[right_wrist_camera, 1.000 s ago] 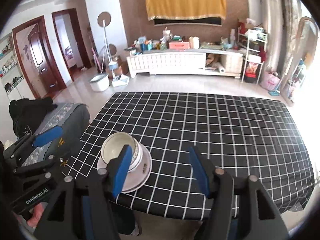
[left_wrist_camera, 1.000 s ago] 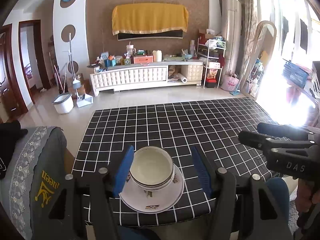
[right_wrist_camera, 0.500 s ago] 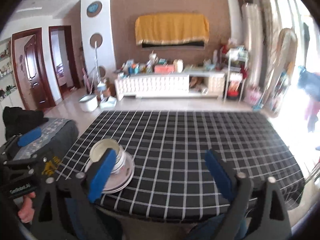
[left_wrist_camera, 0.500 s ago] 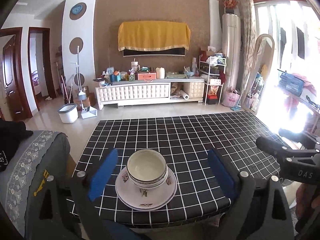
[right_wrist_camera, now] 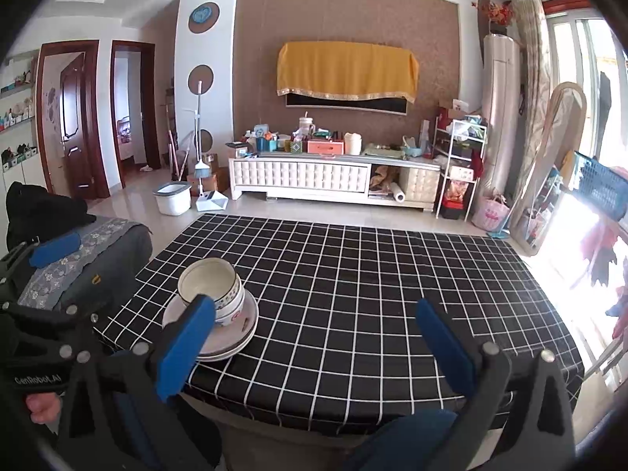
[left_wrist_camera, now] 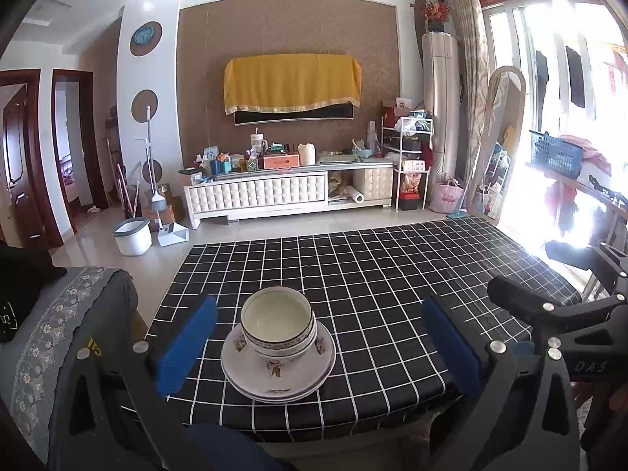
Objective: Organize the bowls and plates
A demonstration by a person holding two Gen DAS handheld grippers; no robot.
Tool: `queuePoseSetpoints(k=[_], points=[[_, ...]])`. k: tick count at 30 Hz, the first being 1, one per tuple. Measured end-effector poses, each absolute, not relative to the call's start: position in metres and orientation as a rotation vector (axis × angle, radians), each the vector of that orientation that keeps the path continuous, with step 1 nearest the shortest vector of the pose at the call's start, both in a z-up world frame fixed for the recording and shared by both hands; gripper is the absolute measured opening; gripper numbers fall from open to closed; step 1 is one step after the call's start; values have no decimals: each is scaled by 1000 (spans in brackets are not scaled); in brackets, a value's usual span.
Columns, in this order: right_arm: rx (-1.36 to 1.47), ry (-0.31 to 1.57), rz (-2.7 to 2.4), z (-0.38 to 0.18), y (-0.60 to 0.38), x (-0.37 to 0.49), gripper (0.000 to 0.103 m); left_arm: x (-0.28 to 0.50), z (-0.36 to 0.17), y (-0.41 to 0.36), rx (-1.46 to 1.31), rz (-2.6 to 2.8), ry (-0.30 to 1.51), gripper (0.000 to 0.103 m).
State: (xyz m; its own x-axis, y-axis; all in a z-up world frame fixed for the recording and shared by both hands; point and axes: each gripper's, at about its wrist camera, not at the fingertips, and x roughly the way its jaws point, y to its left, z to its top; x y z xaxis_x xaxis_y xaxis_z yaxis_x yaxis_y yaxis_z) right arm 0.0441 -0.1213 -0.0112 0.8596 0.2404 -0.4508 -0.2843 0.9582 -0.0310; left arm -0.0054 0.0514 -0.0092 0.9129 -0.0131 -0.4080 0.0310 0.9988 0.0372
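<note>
Stacked white bowls (left_wrist_camera: 278, 325) sit on stacked floral plates (left_wrist_camera: 278, 373) near the front left of a table with a black checked cloth (left_wrist_camera: 373, 274). My left gripper (left_wrist_camera: 318, 337) is open and empty, held back in front of the stack. In the right wrist view the bowls (right_wrist_camera: 210, 286) and plates (right_wrist_camera: 231, 333) are at the left. My right gripper (right_wrist_camera: 314, 337) is open and empty, over the table's front edge to the right of the stack. The right gripper also shows in the left wrist view (left_wrist_camera: 557, 306).
A grey covered chair (left_wrist_camera: 59, 333) stands left of the table. Behind the table are a tiled floor, a white TV cabinet (left_wrist_camera: 274, 192) and a mirror (left_wrist_camera: 494, 149) at the right.
Both grippers opened wider and drew back from the stack and upward. The bowls and plates stayed in place.
</note>
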Motion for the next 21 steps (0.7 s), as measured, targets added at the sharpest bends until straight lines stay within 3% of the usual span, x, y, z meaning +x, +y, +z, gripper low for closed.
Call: queuePoseSetpoints(k=[21], points=[[-91, 456, 279, -13, -129, 35, 103, -9, -8, 50, 43, -36, 416, 103]])
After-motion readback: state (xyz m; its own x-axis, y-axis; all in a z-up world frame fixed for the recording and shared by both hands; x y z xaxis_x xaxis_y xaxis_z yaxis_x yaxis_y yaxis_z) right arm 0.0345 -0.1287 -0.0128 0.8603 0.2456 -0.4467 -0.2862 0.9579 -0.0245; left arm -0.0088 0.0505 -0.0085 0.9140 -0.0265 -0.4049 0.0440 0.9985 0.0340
